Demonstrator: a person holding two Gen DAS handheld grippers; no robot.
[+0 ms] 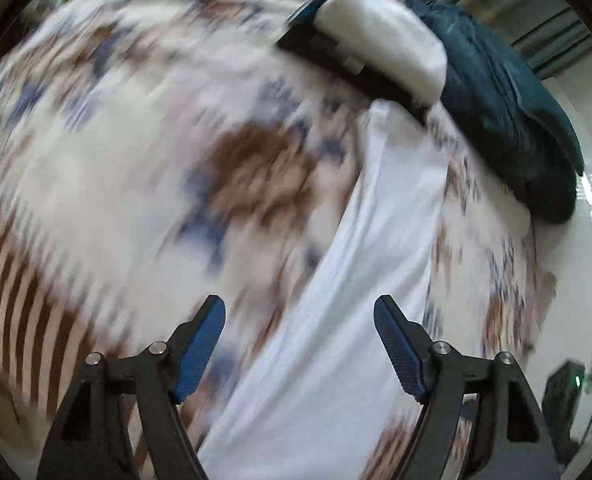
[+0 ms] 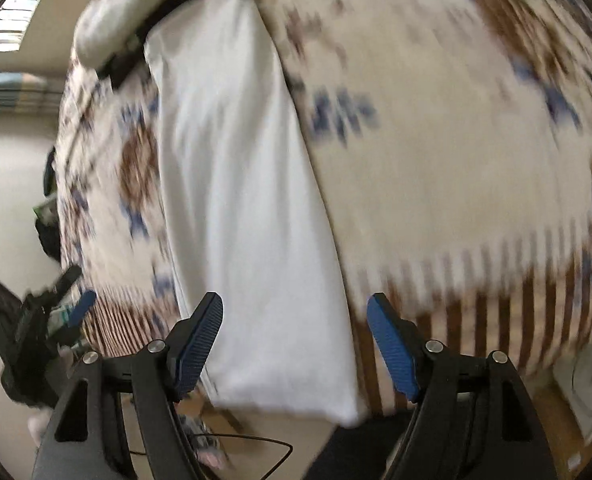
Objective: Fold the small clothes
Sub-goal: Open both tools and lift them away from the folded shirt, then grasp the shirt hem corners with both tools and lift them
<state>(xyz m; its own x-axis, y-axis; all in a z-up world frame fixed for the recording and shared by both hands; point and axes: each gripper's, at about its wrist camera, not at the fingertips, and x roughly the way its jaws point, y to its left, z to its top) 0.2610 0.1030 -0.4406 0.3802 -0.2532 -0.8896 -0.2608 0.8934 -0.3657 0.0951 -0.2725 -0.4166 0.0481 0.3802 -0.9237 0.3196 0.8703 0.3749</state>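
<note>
A bed is carrying a patterned cover point(image 1: 116, 152) in cream, brown and blue, blurred by motion. A white garment point(image 2: 248, 208), folded into a long strip, is lying flat across it, one end reaching the bed's near edge. A dark blue cloth point(image 1: 508, 112) is lying at the bed's far side beside a white bundle point(image 1: 384, 32). Pale floor point(image 2: 4, 184) is showing alongside. The left claw point(image 1: 300, 344) and right claw point(image 2: 295, 340) are both pointing steeply down above the garment, jaws standing apart, holding nothing.

A patterned bedspread point(image 1: 116, 152) fills both views; a dark blue cushion point(image 1: 508, 116) lies upper right; curtains point(image 1: 508, 4) hang behind.
</note>
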